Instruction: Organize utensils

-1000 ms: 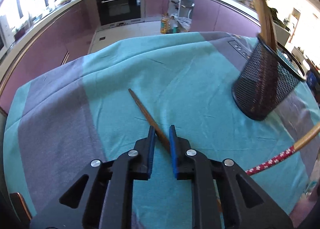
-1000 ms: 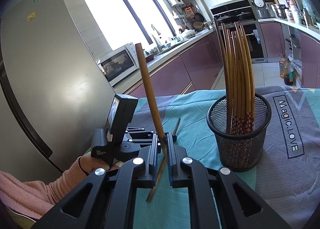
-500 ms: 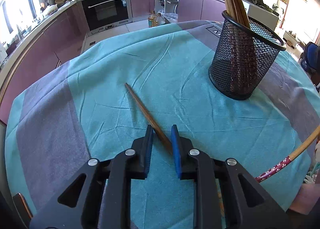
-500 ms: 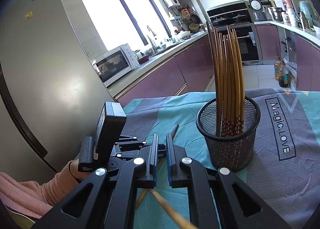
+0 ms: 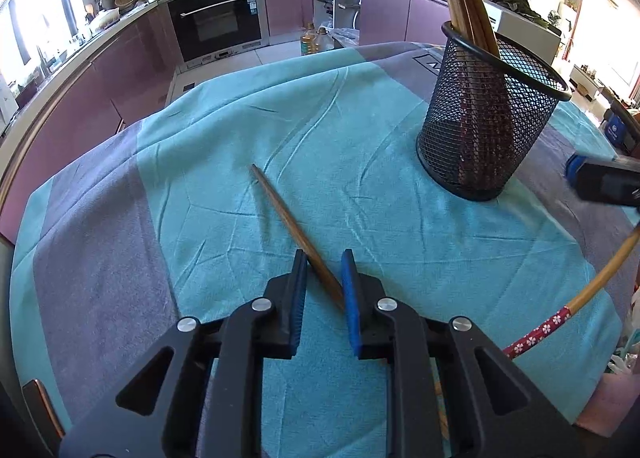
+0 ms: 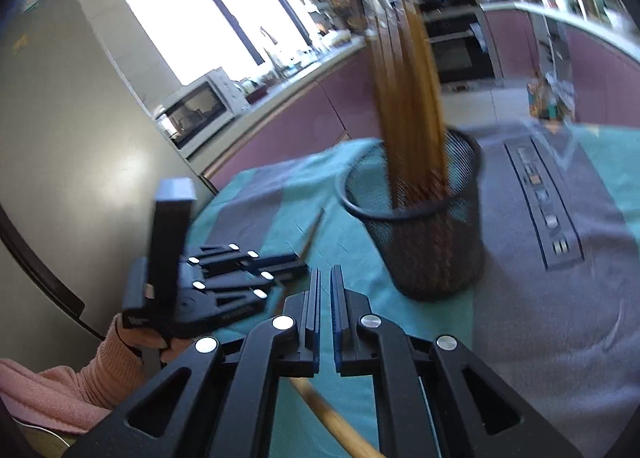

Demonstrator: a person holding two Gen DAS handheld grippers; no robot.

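A brown chopstick [image 5: 280,209] lies on the teal and grey tablecloth [image 5: 360,129]. My left gripper [image 5: 323,258] straddles its near part. The jaws are a little apart, and the stick crosses the gap slantwise and runs under the right pad. The black mesh holder [image 5: 488,129] stands to the right with several chopsticks [image 5: 468,5] upright in it. My right gripper [image 6: 326,272] is shut with nothing between its pads. It points at the holder [image 6: 432,242], with the left gripper [image 6: 300,264] to its left. A pale chopstick with a red flowered end [image 5: 560,318] lies beneath the right gripper [image 6: 336,422].
A hand in a pink sleeve [image 6: 80,382] holds the left gripper at the table's near left. Purple kitchen cabinets and an oven [image 5: 216,25] run behind the table. Oil bottles [image 5: 316,39] stand on the floor beyond the far edge. Grey cloth [image 6: 560,318] stretches right of the holder.
The chopstick held upright in my right gripper has left the jaws and lies below them. The jaws closed fully and the gripper dipped and rolled. The left jaws widened slightly.
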